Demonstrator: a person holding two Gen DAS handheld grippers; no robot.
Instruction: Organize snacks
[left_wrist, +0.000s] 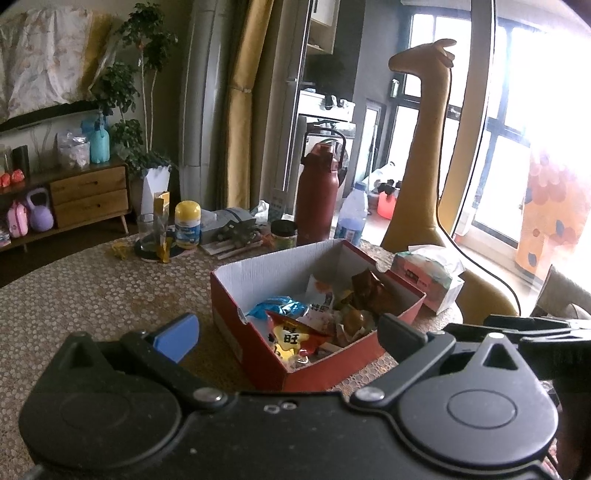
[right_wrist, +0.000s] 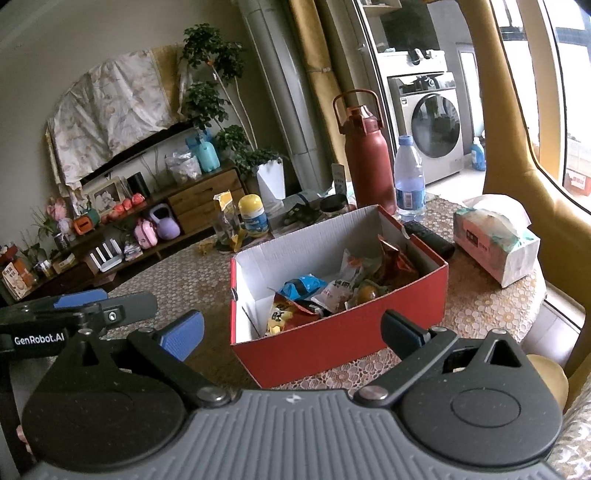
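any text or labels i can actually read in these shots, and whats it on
"GenRobot.AI": side of the left gripper, seen from the right wrist.
"旺": red and yellow snack packet in the red box.
Labels on the water bottle, yellow-capped jar and tissue pack: too blurred to read.

Daylight from window (left_wrist: 517, 122) at right, blown-out glare in left wrist view, interior dim, strong fisheye bending at edges, slight softness throughout

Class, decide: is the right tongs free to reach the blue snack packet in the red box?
Probably yes: the right tongs are open, the red box has no lid, and the blue packet lies on top.
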